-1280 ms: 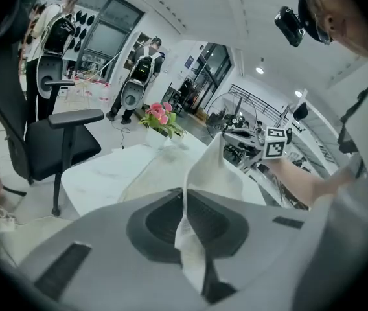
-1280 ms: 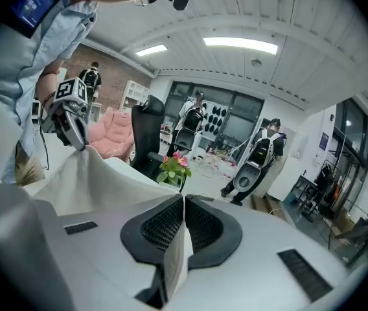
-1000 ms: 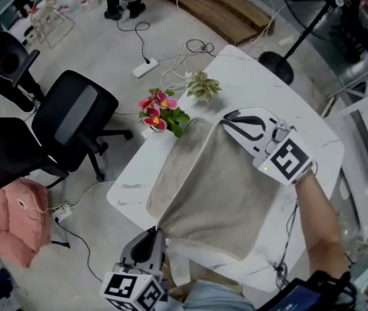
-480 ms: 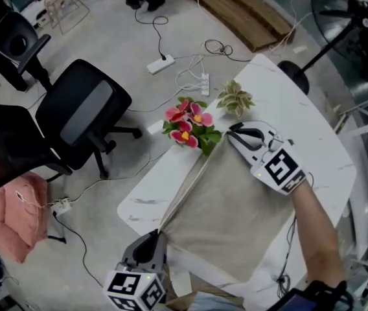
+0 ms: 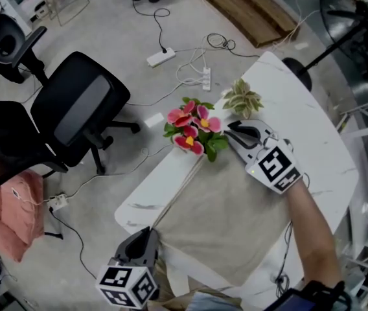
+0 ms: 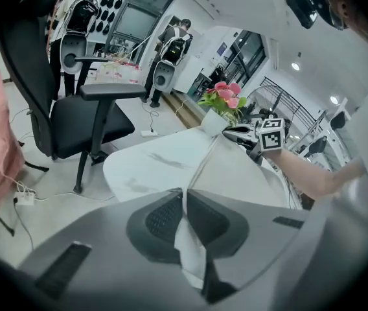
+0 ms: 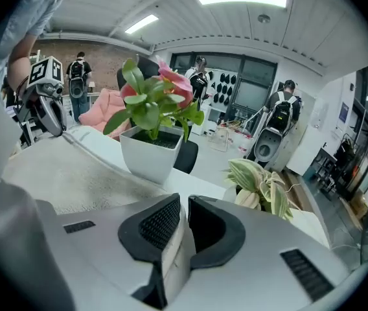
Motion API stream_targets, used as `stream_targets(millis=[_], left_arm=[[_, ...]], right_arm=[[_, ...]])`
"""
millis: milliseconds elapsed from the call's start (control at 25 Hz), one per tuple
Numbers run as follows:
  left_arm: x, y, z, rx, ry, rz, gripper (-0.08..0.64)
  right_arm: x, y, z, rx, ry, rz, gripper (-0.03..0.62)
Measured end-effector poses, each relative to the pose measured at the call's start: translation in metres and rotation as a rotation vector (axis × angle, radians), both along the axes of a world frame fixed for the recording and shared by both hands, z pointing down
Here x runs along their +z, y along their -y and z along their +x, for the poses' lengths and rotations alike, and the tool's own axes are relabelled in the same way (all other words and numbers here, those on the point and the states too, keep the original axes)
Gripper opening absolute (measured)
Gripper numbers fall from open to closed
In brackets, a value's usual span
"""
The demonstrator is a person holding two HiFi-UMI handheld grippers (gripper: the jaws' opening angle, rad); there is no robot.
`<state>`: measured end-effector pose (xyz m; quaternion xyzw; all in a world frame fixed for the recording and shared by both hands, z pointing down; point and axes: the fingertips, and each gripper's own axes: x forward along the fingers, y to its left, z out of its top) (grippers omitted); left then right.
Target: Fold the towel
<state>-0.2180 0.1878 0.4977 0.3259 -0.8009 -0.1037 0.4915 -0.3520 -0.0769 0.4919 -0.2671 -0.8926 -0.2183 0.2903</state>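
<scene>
On desk (image 5: 146,196): towel (image 5: 236,219) spread, left gripper (image 5: 150,233) clamped on near corner, right gripper (image 5: 230,129) opening with far corner between jaws.

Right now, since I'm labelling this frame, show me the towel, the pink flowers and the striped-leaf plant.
towel (image 5: 236,219), head view, middle of the spread beige cloth.
pink flowers (image 5: 194,129), head view, centre of the blooms.
striped-leaf plant (image 7: 262,185), right gripper view, its pale striped leaves.

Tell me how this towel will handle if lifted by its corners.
Probably floppy: the towel lies limp and flat on the table. Likely light: the left gripper pinches a thin corner. It may slip from the right gripper, whose jaws are opening.
</scene>
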Motion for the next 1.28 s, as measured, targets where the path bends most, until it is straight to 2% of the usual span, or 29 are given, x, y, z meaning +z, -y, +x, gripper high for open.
stream_targets(millis=[160, 280, 360, 480, 560, 720, 800, 960, 1080, 1200, 1280], left_arm=[[0.006, 0.001, -0.003, 0.006, -0.013, -0.026, 0.025], [0.008, 0.004, -0.005, 0.008, -0.013, -0.041, 0.025], [0.003, 0.006, -0.004, 0.025, -0.013, -0.009, 0.031], [-0.014, 0.004, -0.001, 0.068, 0.021, 0.051, 0.166], [-0.023, -0.001, 0.002, 0.085, 0.048, 0.059, 0.206], [-0.045, -0.011, 0.008, 0.083, 0.094, 0.041, 0.215], [-0.056, -0.012, 0.011, 0.102, 0.131, 0.052, 0.184], [-0.071, 0.021, 0.028, 0.268, 0.160, 0.150, 0.123], [-0.085, 0.054, 0.067, 0.410, 0.137, 0.206, 0.112], [-0.094, 0.089, 0.115, 0.545, 0.127, 0.265, 0.101], [-0.095, 0.108, 0.146, 0.591, 0.103, 0.285, 0.095]], right_arm=[[0.004, 0.001, -0.003, 0.019, -0.041, -0.036, 0.047], [0.005, 0.000, -0.005, 0.024, -0.043, -0.015, 0.045], [0.001, -0.002, -0.001, 0.020, -0.052, -0.024, 0.089], [-0.017, -0.006, 0.012, 0.017, -0.082, -0.156, 0.212], [-0.030, -0.004, 0.021, 0.032, -0.072, -0.229, 0.225], [-0.051, 0.009, 0.032, 0.087, -0.021, -0.263, 0.225], [-0.070, 0.016, 0.038, 0.122, 0.026, -0.273, 0.219], [-0.110, 0.057, 0.080, 0.287, 0.105, -0.227, 0.170], [-0.124, 0.079, 0.125, 0.384, 0.108, -0.181, 0.127], [-0.111, 0.087, 0.181, 0.395, 0.044, -0.096, 0.050], [-0.088, 0.094, 0.215, 0.381, -0.023, -0.081, 0.051]])
